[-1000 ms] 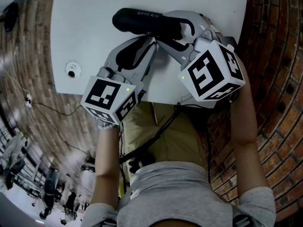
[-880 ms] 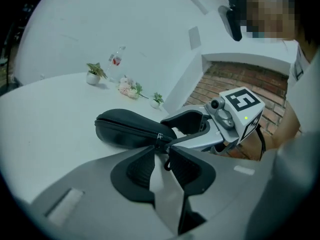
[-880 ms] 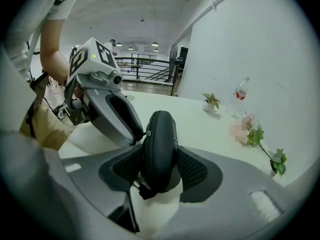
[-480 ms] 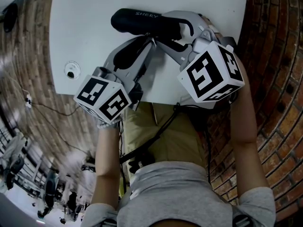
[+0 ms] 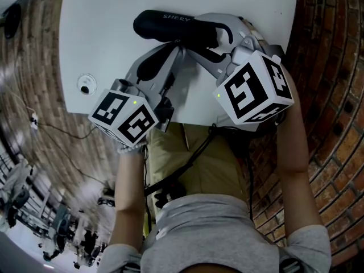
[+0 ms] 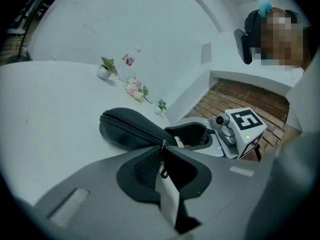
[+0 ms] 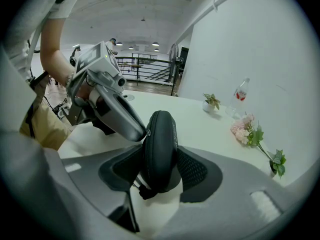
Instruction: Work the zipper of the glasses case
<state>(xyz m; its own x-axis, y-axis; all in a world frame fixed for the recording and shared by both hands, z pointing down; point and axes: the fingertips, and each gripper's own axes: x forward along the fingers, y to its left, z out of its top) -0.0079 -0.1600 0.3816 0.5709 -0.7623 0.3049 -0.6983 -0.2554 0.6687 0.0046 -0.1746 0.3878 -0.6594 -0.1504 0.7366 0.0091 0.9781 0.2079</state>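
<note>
Right tool (image 5: 218,37) over white table (image 5: 102,27); brick floor (image 5: 330,33) beyond.

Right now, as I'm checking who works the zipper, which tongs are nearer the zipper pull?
Left. The left tongs have just closed on the zipper pull of the glasses case; the right tongs clamp the case's end, off the pull.

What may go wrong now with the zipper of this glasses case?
1. The left gripper, whose jaws have just been closing, pinches the small zipper pull only at its tips; the pull may slip out.
2. The right gripper clamps one end of the glasses case; the case may twist when pulled.
</note>
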